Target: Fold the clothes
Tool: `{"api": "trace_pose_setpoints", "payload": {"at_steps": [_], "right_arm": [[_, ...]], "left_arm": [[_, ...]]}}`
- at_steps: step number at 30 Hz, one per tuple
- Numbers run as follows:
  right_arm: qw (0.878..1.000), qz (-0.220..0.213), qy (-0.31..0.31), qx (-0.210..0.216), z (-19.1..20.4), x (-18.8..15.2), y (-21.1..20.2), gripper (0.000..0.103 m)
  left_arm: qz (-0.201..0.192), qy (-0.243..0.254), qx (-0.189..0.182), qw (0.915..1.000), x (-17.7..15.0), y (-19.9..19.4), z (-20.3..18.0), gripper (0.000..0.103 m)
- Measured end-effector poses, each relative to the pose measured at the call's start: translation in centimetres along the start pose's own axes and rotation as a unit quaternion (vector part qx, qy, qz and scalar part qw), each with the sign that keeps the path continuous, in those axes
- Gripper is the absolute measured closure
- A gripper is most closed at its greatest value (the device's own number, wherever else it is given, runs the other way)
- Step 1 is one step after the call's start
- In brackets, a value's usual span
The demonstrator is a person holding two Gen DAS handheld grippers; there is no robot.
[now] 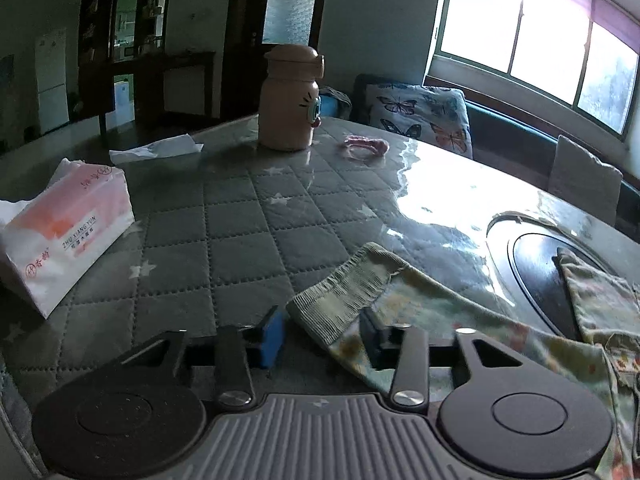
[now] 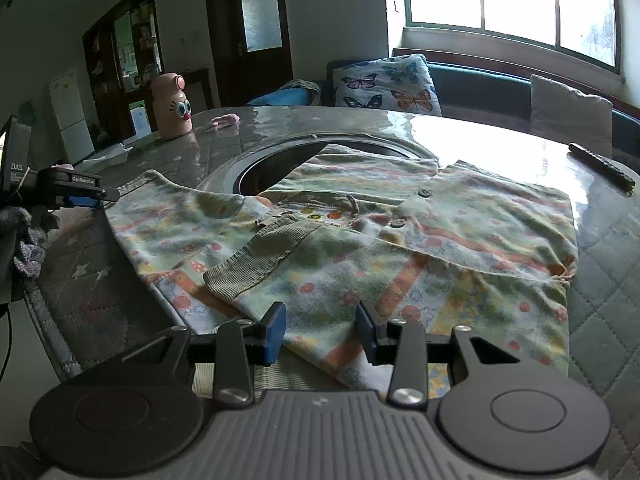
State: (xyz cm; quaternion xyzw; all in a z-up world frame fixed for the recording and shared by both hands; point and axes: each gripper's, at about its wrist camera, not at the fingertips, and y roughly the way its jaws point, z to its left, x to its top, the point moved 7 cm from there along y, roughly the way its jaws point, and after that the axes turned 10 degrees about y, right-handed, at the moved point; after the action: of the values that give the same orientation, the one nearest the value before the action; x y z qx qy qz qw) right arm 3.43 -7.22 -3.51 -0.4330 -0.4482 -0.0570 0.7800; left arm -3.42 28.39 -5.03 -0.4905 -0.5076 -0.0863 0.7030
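Dim room, bright window (image 2: 508, 4) behind; a round counter (image 1: 224, 216) under a quilted star-print cover is carrying everything. A child's printed shirt (image 2: 400, 248) is lying flat across the near side of the counter, partly over the dark round inset (image 2: 256, 176) at its middle. Its long axis is running side to side across the right wrist view, collar and buttons facing up; one ribbed cuff (image 2: 256, 256) is lying folded in over the chest, pointing toward the near left.

Left tongs (image 1: 322, 334) are standing partly open at the other sleeve's ribbed cuff (image 1: 344, 300); the cloth is lying between the blue pads, one pad resting on it, the other apart, no grip showing.

Right tongs (image 2: 320, 330) are also partly open over the shirt's near hem, cloth between the pads, not pinched.

Farther off: a tissue pack (image 1: 68, 224), a beige cartoon-face bottle (image 1: 290, 98), a pink hair tie (image 1: 368, 146).
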Motion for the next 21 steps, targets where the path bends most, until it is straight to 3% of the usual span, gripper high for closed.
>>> {"api": "trace_pose_setpoints", "payload": {"at_steps": [5,12,16,21], "right_arm": [[1.000,-0.002,0.004,0.001,0.0,0.0,0.0,0.064],[1.000,-0.011,0.016,0.006,-0.2,0.5,-0.6,0.064],[0.999,-0.018,0.035,0.007,-0.9,0.8,-1.1,0.064],[0.997,-0.037,0.069,-0.004,-3.0,1.1,-2.3,0.064]], "left_arm": [[0.000,-0.027,-0.021,0.9994,0.1,-0.2,0.2,0.093],[-0.035,-0.017,-0.102,0.9941,1.9,-4.2,-3.9,0.096],[-0.061,0.021,-0.179,0.9819,3.0,-7.4,-8.8,0.097],[-0.066,0.058,-0.274,0.9578,3.2,-10.5,-15.2,0.097]]}}
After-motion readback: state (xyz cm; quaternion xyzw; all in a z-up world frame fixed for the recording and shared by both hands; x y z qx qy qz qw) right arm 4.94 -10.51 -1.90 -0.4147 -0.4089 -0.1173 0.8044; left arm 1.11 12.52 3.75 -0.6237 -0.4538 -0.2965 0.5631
